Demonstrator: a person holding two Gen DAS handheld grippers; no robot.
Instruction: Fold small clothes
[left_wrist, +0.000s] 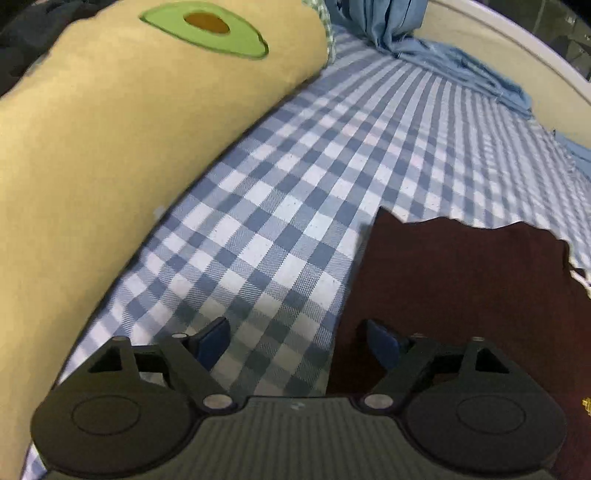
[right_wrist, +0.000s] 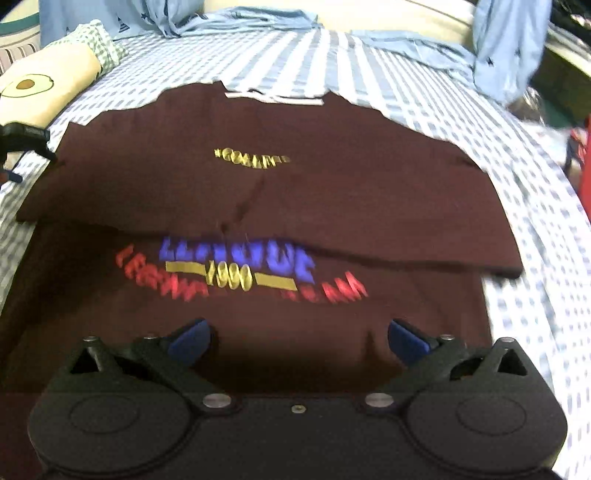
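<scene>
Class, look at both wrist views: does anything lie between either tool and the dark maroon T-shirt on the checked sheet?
Nothing visible does. The right tool hangs open over the maroon T-shirt, and the left tool straddles its edge, open.

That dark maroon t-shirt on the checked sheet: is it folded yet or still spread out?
Partly folded. The maroon t-shirt has its top part doubled down over the body, its edge crossing just above the printed lettering; the lower part lies flat.
</scene>
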